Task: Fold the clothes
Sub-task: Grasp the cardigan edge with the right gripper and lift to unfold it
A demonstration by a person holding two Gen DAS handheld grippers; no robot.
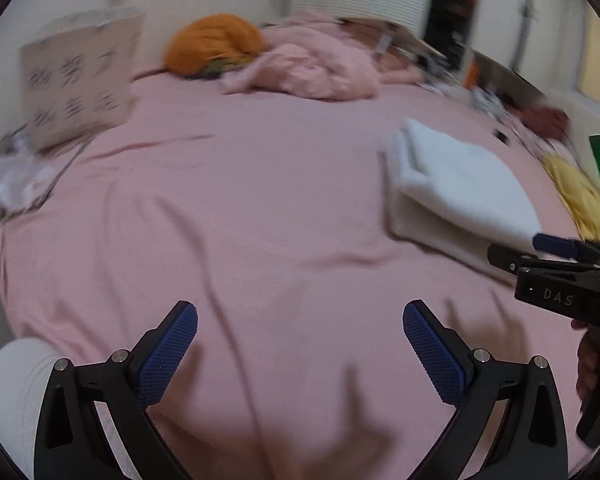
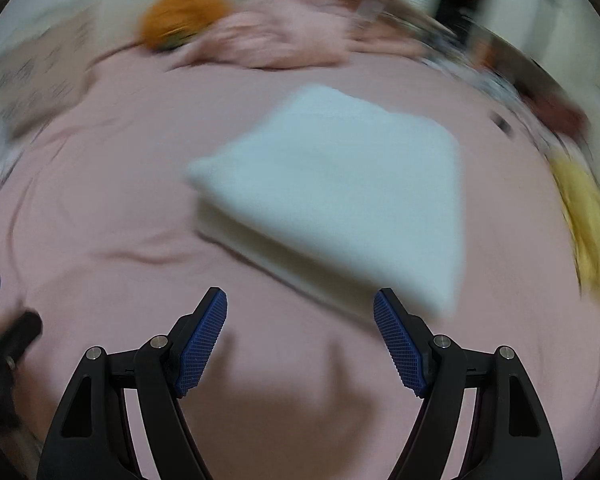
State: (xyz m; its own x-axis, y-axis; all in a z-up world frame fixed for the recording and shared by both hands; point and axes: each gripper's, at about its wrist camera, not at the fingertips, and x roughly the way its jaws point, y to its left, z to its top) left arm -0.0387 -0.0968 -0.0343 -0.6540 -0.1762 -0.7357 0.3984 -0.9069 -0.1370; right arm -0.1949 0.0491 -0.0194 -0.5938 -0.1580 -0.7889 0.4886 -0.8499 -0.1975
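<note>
The folded white garment (image 2: 340, 188) lies flat on the pink bedsheet (image 1: 228, 208), just ahead of the right gripper (image 2: 300, 336), jaws spread and empty, while the left gripper (image 1: 300, 344), likewise spread, hovers over bare sheet beside it.

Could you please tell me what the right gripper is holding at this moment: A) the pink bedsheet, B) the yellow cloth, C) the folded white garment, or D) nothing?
D: the right gripper is open, with only the pink bedsheet showing between its blue pads, and the folded white garment lies ahead, untouched.
</note>
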